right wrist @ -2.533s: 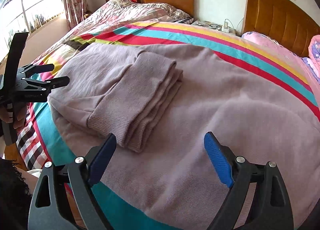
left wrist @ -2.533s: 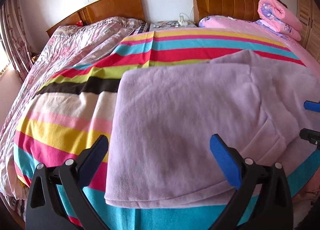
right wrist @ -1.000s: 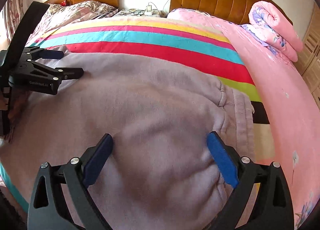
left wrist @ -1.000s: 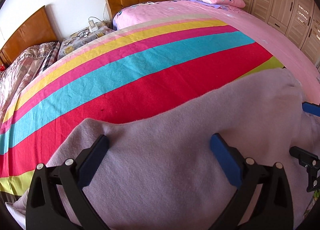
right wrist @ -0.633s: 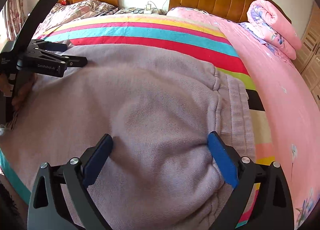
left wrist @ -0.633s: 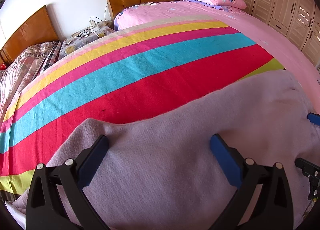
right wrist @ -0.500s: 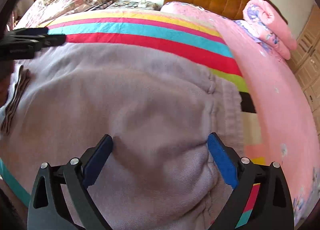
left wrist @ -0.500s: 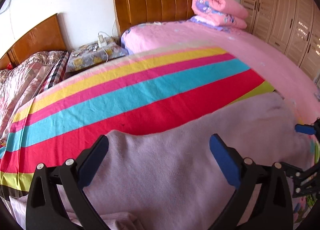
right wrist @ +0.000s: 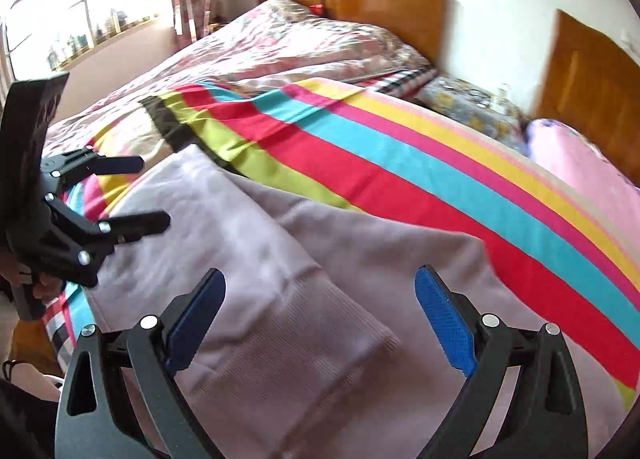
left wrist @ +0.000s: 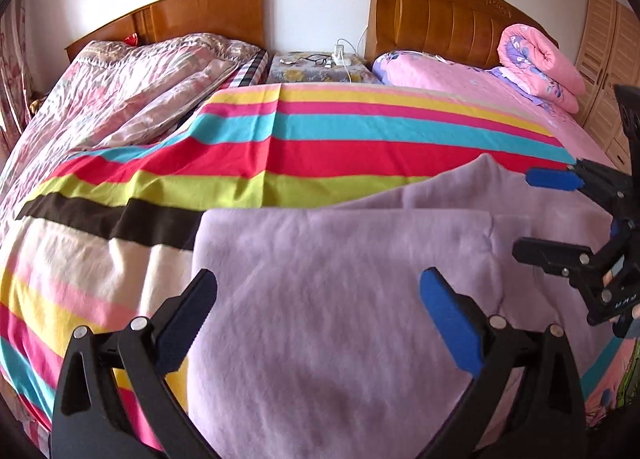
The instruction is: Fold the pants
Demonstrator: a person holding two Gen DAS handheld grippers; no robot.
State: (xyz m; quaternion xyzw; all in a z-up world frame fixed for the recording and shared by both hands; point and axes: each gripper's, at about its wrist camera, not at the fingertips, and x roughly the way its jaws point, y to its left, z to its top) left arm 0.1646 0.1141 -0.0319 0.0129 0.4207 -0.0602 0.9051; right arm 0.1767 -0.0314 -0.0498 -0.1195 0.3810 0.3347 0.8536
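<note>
The left gripper (left wrist: 320, 323) is showing black plastic arms studded with silver rivets, each finger ending in a ribbed blue pad (left wrist: 450, 323). The right gripper (right wrist: 318, 313) is wearing the same black frame, silver screws and blue pads (right wrist: 444, 321). Bare skin of the person's hand (right wrist: 24, 279) is peeking out behind the left gripper's black body.

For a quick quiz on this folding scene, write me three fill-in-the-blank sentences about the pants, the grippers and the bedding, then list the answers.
1. The lilac pants lie on a ____ bedspread.
2. The jaws of both the left gripper and the right gripper are ____.
3. The ribbed cuff of the pants lies between the fingers of the ____ gripper.

Answers: striped; open; right
</note>
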